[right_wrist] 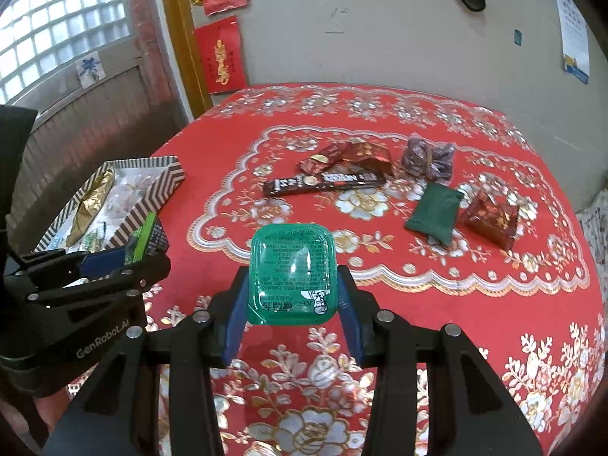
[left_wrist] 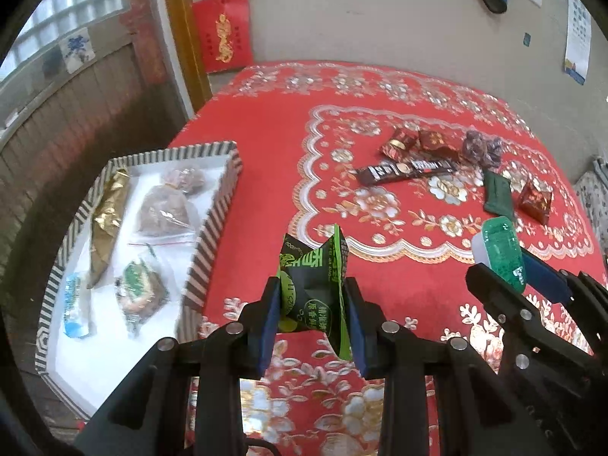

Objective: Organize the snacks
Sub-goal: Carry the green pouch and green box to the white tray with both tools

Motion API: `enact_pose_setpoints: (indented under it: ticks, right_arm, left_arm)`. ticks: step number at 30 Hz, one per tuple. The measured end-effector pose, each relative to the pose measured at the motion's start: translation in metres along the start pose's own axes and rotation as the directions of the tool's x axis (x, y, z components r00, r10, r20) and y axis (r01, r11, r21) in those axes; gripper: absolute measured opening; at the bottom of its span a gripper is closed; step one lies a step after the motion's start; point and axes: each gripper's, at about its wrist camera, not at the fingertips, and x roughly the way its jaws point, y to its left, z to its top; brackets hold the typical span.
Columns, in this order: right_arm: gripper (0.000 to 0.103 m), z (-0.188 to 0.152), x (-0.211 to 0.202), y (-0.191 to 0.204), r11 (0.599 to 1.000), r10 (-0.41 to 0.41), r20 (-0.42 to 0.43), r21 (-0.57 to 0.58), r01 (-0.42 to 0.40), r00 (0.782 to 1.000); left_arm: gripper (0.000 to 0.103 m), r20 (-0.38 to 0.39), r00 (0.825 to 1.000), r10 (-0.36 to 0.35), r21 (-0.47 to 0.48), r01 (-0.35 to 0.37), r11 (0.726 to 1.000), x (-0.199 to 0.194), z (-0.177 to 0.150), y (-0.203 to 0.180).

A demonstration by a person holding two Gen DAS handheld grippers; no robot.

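My left gripper [left_wrist: 313,309] is shut on a green and black snack packet [left_wrist: 313,288], held above the red tablecloth just right of the striped box [left_wrist: 212,228]. My right gripper [right_wrist: 290,306] is shut on a green sauce tub [right_wrist: 292,275] with a clear film lid; that tub [left_wrist: 501,252] also shows at the right of the left wrist view. The striped box [right_wrist: 152,190] holds a gold wrapper [left_wrist: 108,220], clear bags of brown snacks [left_wrist: 165,209] and other packets. In the right wrist view, the left gripper [right_wrist: 114,262] sits low at the left with its packet.
On the cloth beyond lie a dark long bar [right_wrist: 323,182], red wrapped sweets [right_wrist: 349,157], purple wrapped pieces [right_wrist: 427,159], a dark green sachet [right_wrist: 435,212] and a red foil packet [right_wrist: 490,220]. The box overhangs the table's left edge. A wall stands behind.
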Motion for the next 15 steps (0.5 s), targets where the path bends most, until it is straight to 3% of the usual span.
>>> enact_pose_setpoints:
  ticks: [7, 15]
  right_arm:
    - [0.042, 0.018, 0.004, 0.034, 0.997, 0.05, 0.013, -0.066, -0.049, 0.999]
    - [0.042, 0.033, 0.018, 0.094, 0.977, 0.123, 0.002, -0.175, -0.121, 0.992]
  left_arm:
    - [0.033, 0.038, 0.998, 0.042, -0.061, -0.039, 0.997, -0.017, 0.007, 0.041]
    - [0.033, 0.032, 0.995, 0.096, -0.161, -0.089, 0.983, -0.023, 0.004, 0.104]
